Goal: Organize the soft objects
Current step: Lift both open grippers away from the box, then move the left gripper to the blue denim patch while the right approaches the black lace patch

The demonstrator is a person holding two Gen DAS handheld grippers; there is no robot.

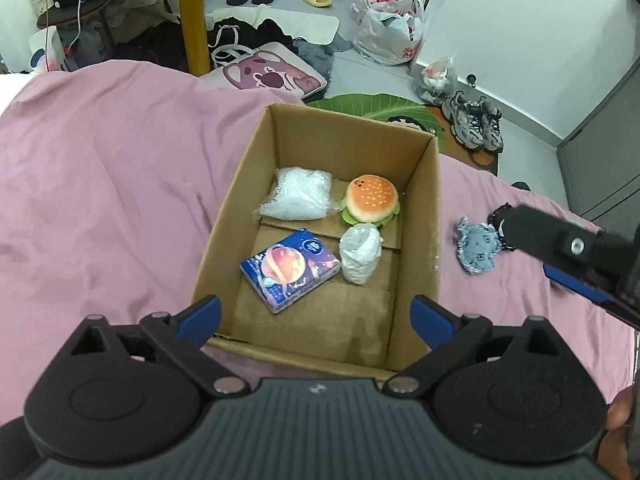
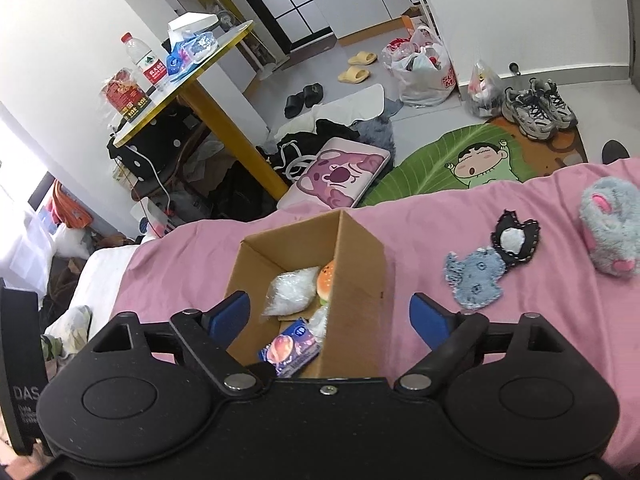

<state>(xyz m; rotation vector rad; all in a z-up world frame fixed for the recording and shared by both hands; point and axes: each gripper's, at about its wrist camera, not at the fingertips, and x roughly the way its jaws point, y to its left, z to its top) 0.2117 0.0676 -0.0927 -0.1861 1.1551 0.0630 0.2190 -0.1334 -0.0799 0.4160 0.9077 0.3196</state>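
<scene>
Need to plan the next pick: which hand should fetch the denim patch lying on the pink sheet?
Probably right. The right gripper is open and empty, and the denim patch lies on its side of the box; the left gripper hangs over the box.

You get even, soft daylight in both views, and the brightest patch is a blown-out window (image 2: 16, 184) at the left edge of the right wrist view. Shadows are faint; the cardboard box (image 1: 424, 216) is dimmer inside. Fisheye bending curves the edges, corners go black, and focus stays fairly sharp.
</scene>
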